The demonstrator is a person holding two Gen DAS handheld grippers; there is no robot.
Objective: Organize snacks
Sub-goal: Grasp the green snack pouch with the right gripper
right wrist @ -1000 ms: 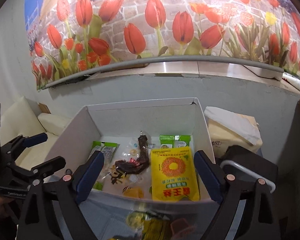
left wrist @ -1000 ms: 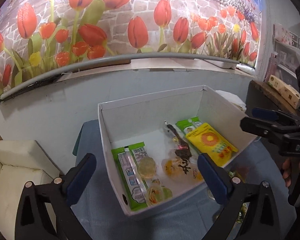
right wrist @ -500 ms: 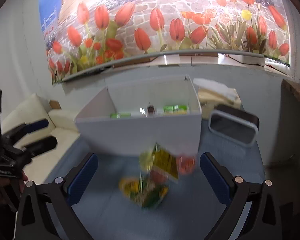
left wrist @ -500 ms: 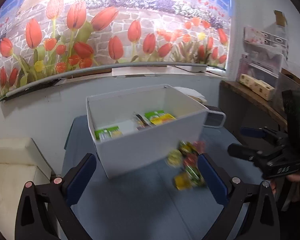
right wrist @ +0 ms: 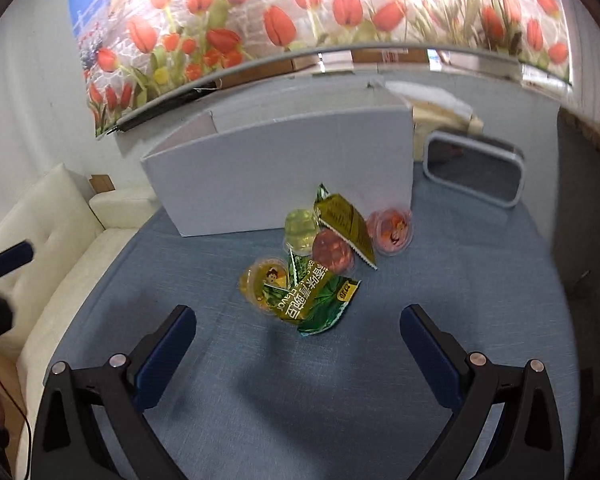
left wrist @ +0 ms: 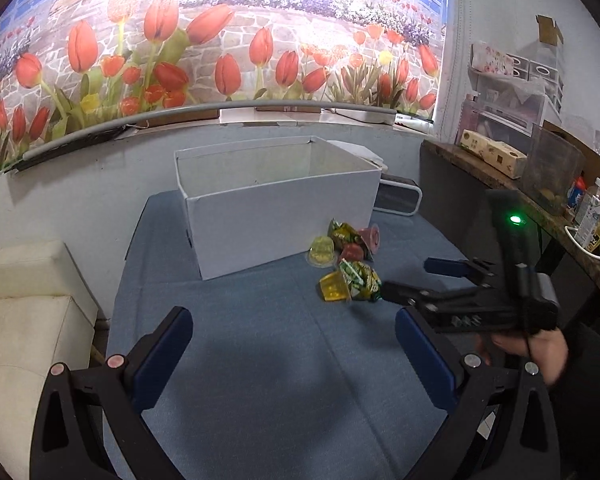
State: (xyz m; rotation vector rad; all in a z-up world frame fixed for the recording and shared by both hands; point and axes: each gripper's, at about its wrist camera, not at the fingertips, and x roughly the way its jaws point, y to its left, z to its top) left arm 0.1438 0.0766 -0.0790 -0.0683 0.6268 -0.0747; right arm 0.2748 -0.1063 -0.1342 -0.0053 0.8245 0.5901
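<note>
"FLAVOR" beside blurred Chinese characters, upside down on green snack packet (right wrist: 320, 300)

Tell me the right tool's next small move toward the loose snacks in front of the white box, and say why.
Probably ease the right tool forward and down over the green snack packet. That packet lies nearest its open jaws on the blue cloth, overlapping the yellow jelly cup, and nothing is held yet. The white box stands just behind the pile.

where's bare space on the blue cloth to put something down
Bare cloth lies between the snack pile and both grippers, and left of the pile along the white box. It is crowded where the pile meets the box front.
</note>
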